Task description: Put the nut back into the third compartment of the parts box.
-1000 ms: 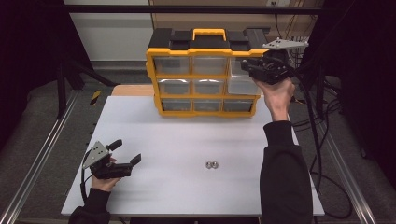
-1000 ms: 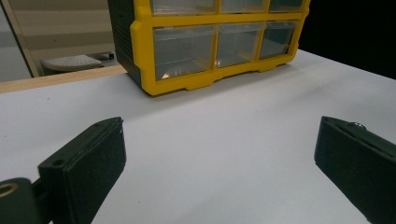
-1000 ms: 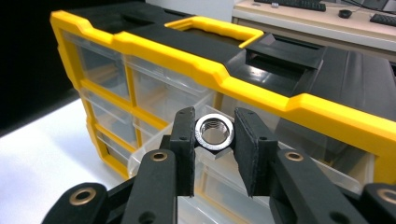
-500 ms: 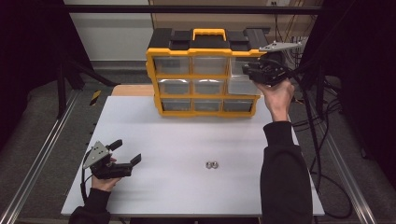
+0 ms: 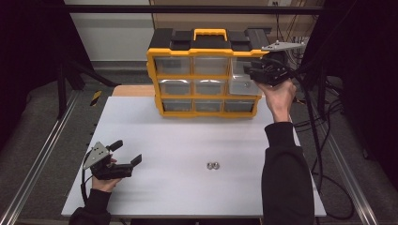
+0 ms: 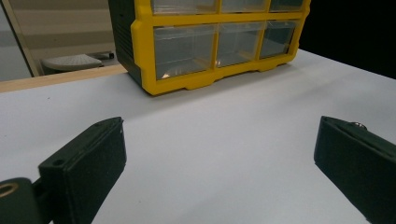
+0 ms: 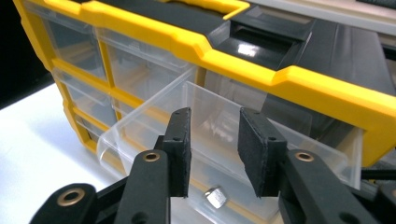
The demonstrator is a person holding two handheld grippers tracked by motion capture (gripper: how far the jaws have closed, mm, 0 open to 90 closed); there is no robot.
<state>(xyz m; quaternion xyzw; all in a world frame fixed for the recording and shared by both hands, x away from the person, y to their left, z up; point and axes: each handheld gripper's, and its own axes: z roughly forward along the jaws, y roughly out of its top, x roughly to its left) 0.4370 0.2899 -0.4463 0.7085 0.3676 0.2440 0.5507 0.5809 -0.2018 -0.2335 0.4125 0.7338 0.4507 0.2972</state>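
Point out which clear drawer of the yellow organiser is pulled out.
The clear plastic drawer at the top right: it juts forward beside the right tool, while the other drawers sit flush.

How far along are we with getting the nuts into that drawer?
One nut already lies in the pulled-out top right drawer of the organizer. The right gripper is above it, jaws just opening with nothing between them. Two nuts wait on the table; the left gripper rests open.

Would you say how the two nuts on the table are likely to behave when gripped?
The nuts look like small metal, so probably stiff, dense and slippery between pads. Lying low on the smooth table, they may skid when nudged rather than tip.
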